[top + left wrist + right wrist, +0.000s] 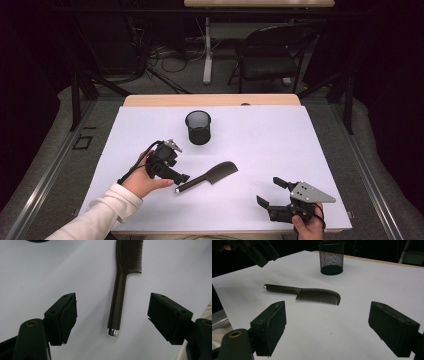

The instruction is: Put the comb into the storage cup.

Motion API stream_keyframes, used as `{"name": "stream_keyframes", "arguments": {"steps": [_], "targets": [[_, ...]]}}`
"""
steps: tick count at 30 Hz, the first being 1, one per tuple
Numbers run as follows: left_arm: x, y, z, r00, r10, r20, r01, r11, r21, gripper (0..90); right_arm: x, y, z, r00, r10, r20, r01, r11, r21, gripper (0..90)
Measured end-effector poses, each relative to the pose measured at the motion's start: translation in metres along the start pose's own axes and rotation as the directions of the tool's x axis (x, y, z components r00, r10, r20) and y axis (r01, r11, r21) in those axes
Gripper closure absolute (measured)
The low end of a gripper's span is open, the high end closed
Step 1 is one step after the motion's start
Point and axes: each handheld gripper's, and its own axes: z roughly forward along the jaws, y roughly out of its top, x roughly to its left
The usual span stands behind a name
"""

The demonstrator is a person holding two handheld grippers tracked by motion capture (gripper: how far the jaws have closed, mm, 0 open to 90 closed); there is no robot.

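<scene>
Two tools up, both w/ jaws wide apart, nothing held. Left tool poised right at handle end of comb; seen from left gripper view, comb lies straight ahead between the jaws, silver cap end nearest, teeth end farthest, not touched yet. Right tool parked near front edge of counter, well apart from comb; from right gripper view, comb lies ahead and slightly left, flat on white sheet, teeth facing the tool. Mesh cup upright beyond comb, looks empty; from right tool sits farther off behind comb. Progress est.: approx. zero done – comb not gripped, not lifted. Likely left to do: close left tool on handle, lift, carry to cup, drop in. Approach stage only, prob. pre-grasp alignment.
</scene>
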Motion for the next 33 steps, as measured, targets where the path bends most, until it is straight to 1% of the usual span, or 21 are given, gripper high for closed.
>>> {"name": "stream_keyframes", "arguments": {"steps": [3,4,6,7,8,9,12,14,18,20,22,24,26,27,28,29,31,33], "targets": [[-0.003,0.005,0.004,1.0000,0.008,-0.003,-0.008,0.9998,0.020,23.6,0.000,0.000,0.000,1.0000,0.001,-0.003,-0.001,1.000,-0.001,14.4],[-0.003,0.005,0.004,1.0000,0.008,-0.003,-0.008,0.9998,0.020,23.6,0.000,0.000,0.000,1.0000,0.001,-0.003,-0.001,1.000,0.000,14.4],[-0.004,0.008,0.007,0.9999,0.016,-0.007,-0.016,0.9992,0.036,23.6,0.000,0.000,0.000,1.0000,0.001,-0.003,-0.001,1.000,0.000,14.4],[-0.005,0.010,0.009,0.9997,0.023,-0.003,-0.023,0.9981,0.057,24.3,0.000,0.000,0.000,1.0000,0.001,-0.004,-0.001,1.000,0.000,14.4],[-0.005,0.010,0.009,0.9997,0.023,-0.003,-0.023,0.9981,0.057,25.1,0.000,0.000,0.000,1.0000,0.001,-0.005,-0.001,1.000,0.000,14.4],[-0.006,0.011,0.011,0.9996,0.028,-0.002,-0.027,0.9970,0.072,25.1,0.000,0.000,0.000,1.0000,0.001,-0.005,-0.001,1.000,0.000,14.4],[-0.008,0.014,0.017,0.9984,0.052,-0.023,-0.049,0.9924,0.113,25.3,0.000,0.000,0.000,1.0000,-0.001,-0.008,0.001,1.000,0.009,14.5],[-0.008,0.015,0.019,0.9985,0.053,-0.014,-0.051,0.9917,0.118,25.1,0.000,0.000,0.000,1.0000,-0.002,-0.009,0.002,1.000,0.012,14.4],[-0.010,0.018,0.023,0.9972,0.073,-0.016,-0.071,0.9897,0.125,25.1,-0.001,0.000,0.000,0.9999,-0.005,-0.012,0.005,1.000,0.021,14.4],[-0.010,0.019,0.024,0.9970,0.075,-0.015,-0.073,0.9888,0.130,25.1,0.000,0.000,0.001,0.9999,-0.004,-0.011,0.004,1.000,0.020,14.4],[-0.010,0.020,0.028,0.9969,0.078,-0.010,-0.075,0.9857,0.151,25.2,0.000,0.000,0.001,0.9999,-0.005,-0.012,0.005,1.000,0.021,14.4],[-0.010,0.020,0.030,0.9971,0.075,-0.013,-0.073,0.9861,0.149,25.2,0.000,0.000,0.001,0.9999,-0.005,-0.011,0.005,1.000,0.021,14.4],[-0.010,0.021,0.032,0.9973,0.073,-0.006,-0.071,0.9852,0.156,25.4,-0.001,0.000,0.001,0.9999,-0.006,-0.012,0.006,1.000,0.022,14.4],[-0.009,0.023,0.033,0.9967,0.081,-0.009,-0.078,0.9833,0.165,25.8,-0.001,0.000,0.001,0.9999,-0.006,-0.012,0.007,1.000,0.022,14.4],[-0.009,0.023,0.034,0.9968,0.079,-0.009,-0.077,0.9838,0.162,26.6,-0.001,-0.001,0.001,0.9999,-0.006,-0.012,0.006,1.000,0.022,14.4],[-0.009,0.024,0.035,0.9965,0.083,-0.009,-0.081,0.9828,0.166,27.2,-0.001,-0.001,0.001,0.9999,-0.007,-0.011,0.007,1.000,0.022,14.4],[-0.009,0.024,0.035,0.9968,0.080,-0.009,-0.077,0.9836,0.163,27.5,-0.001,0.000,0.001,0.9999,-0.006,-0.012,0.006,1.000,0.023,14.5],[-0.009,0.025,0.036,0.9962,0.087,-0.008,-0.084,0.9812,0.174,28.5,-0.001,-0.001,0.001,0.9999,-0.007,-0.013,0.007,1.000,0.023,14.4]]}}
